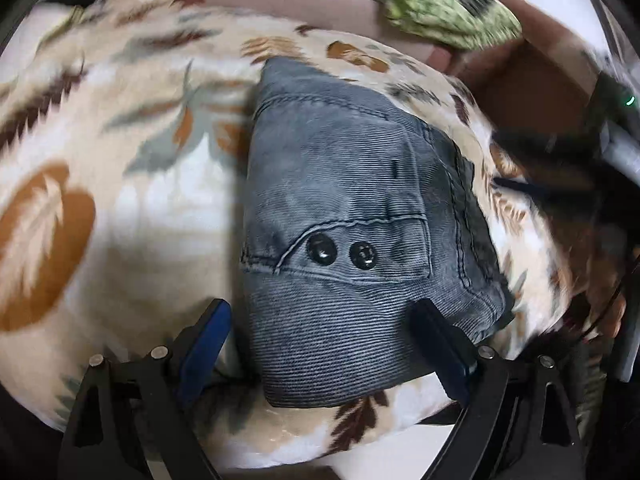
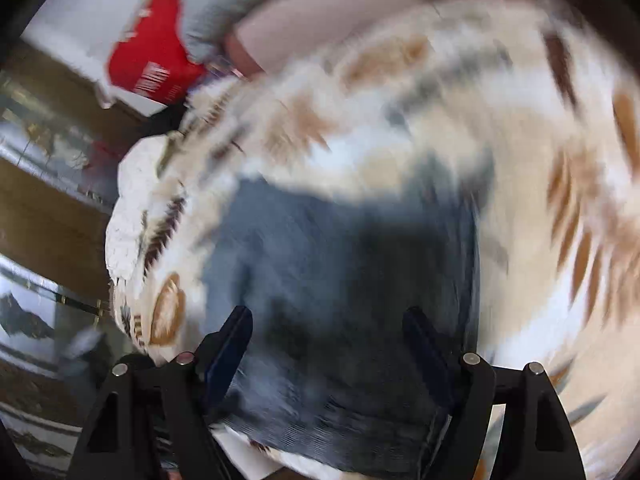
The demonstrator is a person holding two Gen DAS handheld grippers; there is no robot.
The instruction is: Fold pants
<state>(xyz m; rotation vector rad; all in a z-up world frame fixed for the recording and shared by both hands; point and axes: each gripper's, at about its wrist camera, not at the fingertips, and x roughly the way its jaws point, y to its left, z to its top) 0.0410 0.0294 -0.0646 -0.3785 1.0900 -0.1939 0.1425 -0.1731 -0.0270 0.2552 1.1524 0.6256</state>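
Grey-blue corduroy pants, folded, are seen on a leaf-patterned blanket between the wide-spread fingers of the left gripper; two black snaps carry no legible writing. Blurred, the pants are seen below the right gripper, spread wide and empty; white lettering on a red box cannot be read.

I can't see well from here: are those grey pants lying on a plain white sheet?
No. The grey pants lie folded on a fluffy cream blanket printed with brown and grey leaves.

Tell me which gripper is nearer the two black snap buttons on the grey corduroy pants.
Left. The left gripper hovers open just below the snap buttons; the right gripper faces blurred pants, no buttons visible.
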